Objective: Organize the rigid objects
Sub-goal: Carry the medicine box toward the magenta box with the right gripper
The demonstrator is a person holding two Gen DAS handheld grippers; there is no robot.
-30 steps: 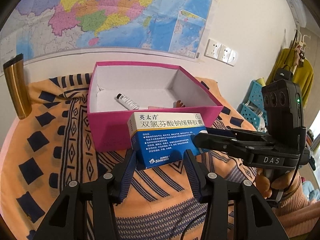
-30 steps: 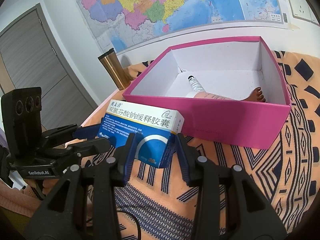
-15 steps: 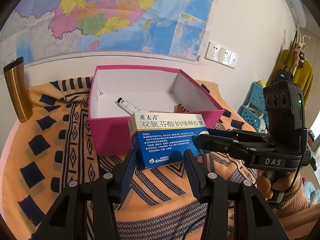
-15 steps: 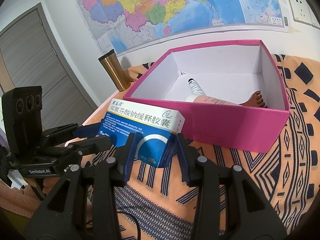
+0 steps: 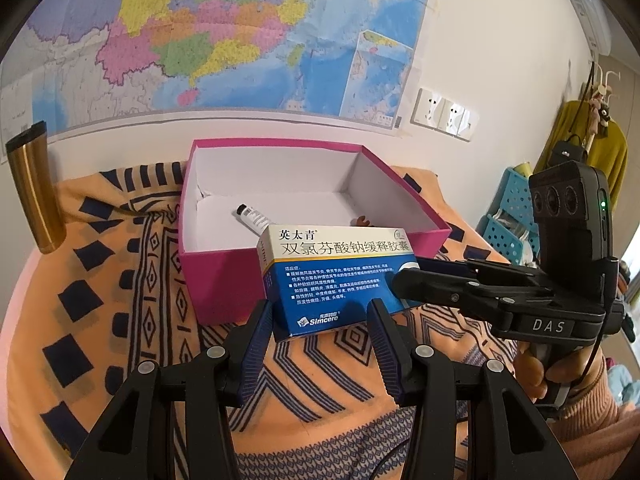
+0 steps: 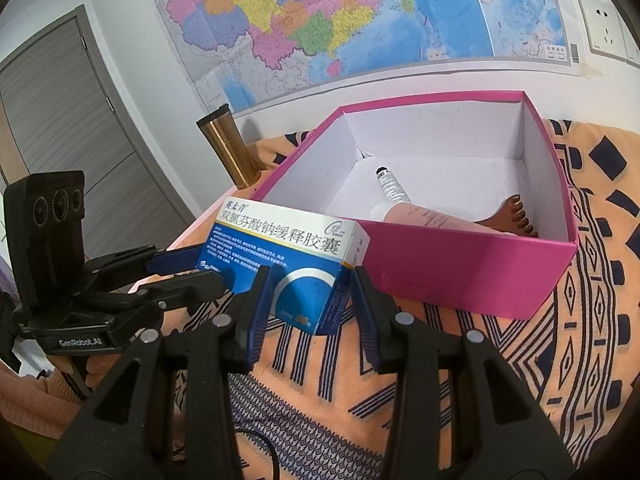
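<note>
Left gripper (image 5: pixel 320 320): fingers set either side of the blue-and-white medicine carton (image 5: pixel 336 276), pads at its lower corners; whether they press it or merely flank it cannot be told from either view. Right gripper (image 6: pixel 308 292): pads against the carton's short end, apparently clamped on it, so the carton looks to be carried between the two tools, one at each end, likely to keep it level.

Medicine carton: held off the patterned cloth (image 5: pixel 120 320), just in front of the near wall of the pink box (image 5: pixel 224 272), its top about level with that rim.

Pink box: open, white inside. Contents: small vial (image 6: pixel 390 186), pinkish tube (image 6: pixel 424 218), brown foot-shaped item (image 6: pixel 512 220), all toward the near-right part of the floor. Far and left floor bare; judged room enough for the carton.

Edges: near wall must be cleared by lifting first.

Surroundings: gold tumbler (image 5: pixel 34 196) well left of the box, against the wall; map (image 5: pixel 224 36) above.
</note>
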